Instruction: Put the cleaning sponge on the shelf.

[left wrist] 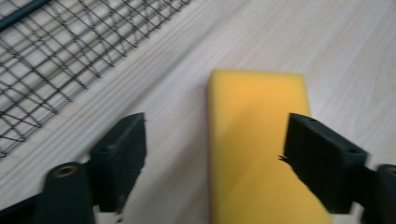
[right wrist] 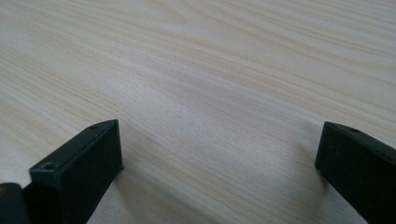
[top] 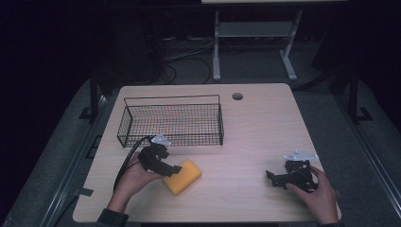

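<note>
A yellow sponge [top: 182,176] lies flat on the wooden table [top: 255,123], front left of middle. My left gripper [top: 172,169] is open at the sponge's left end; in the left gripper view the sponge [left wrist: 261,144] sits between the jaws, nearer the right one, with a gap on the left. A black wire basket [top: 171,121] stands just behind it, and its mesh [left wrist: 51,60] crosses the upper left of the left gripper view. My right gripper [top: 270,177] rests open at the front right, held by a hand, over bare wood [right wrist: 219,93].
A round cable hole [top: 237,96] sits near the table's far edge. Beyond the table stand white desk legs [top: 216,47] and cables on a dark floor. A black cable [top: 124,163] trails from the left gripper toward the front left edge.
</note>
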Tool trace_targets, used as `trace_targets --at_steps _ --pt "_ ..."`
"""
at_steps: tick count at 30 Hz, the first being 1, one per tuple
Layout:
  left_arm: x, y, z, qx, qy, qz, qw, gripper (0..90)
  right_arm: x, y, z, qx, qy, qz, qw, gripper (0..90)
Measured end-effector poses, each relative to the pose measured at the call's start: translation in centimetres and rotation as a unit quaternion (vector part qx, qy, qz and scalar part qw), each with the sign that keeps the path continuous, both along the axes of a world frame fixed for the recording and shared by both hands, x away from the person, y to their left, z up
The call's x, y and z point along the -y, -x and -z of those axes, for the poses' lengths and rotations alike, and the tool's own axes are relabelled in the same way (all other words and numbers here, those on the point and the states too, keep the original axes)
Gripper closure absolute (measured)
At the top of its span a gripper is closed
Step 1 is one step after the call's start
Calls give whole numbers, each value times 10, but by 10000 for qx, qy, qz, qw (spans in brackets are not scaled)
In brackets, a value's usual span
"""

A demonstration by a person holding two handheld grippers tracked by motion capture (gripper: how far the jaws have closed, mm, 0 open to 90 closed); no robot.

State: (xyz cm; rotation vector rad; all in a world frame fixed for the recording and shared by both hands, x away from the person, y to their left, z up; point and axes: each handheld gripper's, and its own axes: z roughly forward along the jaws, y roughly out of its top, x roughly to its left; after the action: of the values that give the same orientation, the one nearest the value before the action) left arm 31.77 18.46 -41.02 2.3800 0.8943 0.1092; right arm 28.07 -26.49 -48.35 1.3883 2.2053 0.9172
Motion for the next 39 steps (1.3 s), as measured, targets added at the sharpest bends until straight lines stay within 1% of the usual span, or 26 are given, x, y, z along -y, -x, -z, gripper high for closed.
trace_targets --at_steps 1,2,4,9,13,17,18,25,30,32,34,35,39 --pt "1 1 0 -8 -55 23 10000 137 0 0 0 0 -1 0 10000 0" --pt "4 2 0 1 -93 21 10000 127 0 0 0 0 0 0 10000 0" --pt "9 5 0 -10 -175 60 9998 124 0 0 0 1 1 -2 10000 0" --pt "19 9 2 -113 -253 283 9992 125 0 0 0 -1 3 -3 10000 0" --pt "28 11 6 -151 -335 392 9986 125 0 0 0 0 3 -4 10000 0" --pt "33 12 9 -165 -467 443 9978 125 0 0 0 1 1 -3 10000 0" --pt "34 13 10 -163 -465 436 9978 125 0 0 0 1 2 -3 10000 0" --pt "42 13 18 -158 -646 562 9962 126 0 0 0 1 1 -3 10000 0" --pt "44 11 25 -209 -717 542 9957 126 0 0 0 0 3 -3 10000 0" --pt "44 11 27 -245 -773 560 9951 127 0 0 0 -1 2 -2 10000 0" --pt "45 11 29 -251 -796 537 9951 127 0 0 0 -1 3 -2 10000 0" --pt "46 11 29 -253 -838 560 9946 128 0 0 0 0 2 -3 10000 0" --pt "48 12 32 -264 -870 556 9943 134 0 0 0 0 2 -3 10000 0"
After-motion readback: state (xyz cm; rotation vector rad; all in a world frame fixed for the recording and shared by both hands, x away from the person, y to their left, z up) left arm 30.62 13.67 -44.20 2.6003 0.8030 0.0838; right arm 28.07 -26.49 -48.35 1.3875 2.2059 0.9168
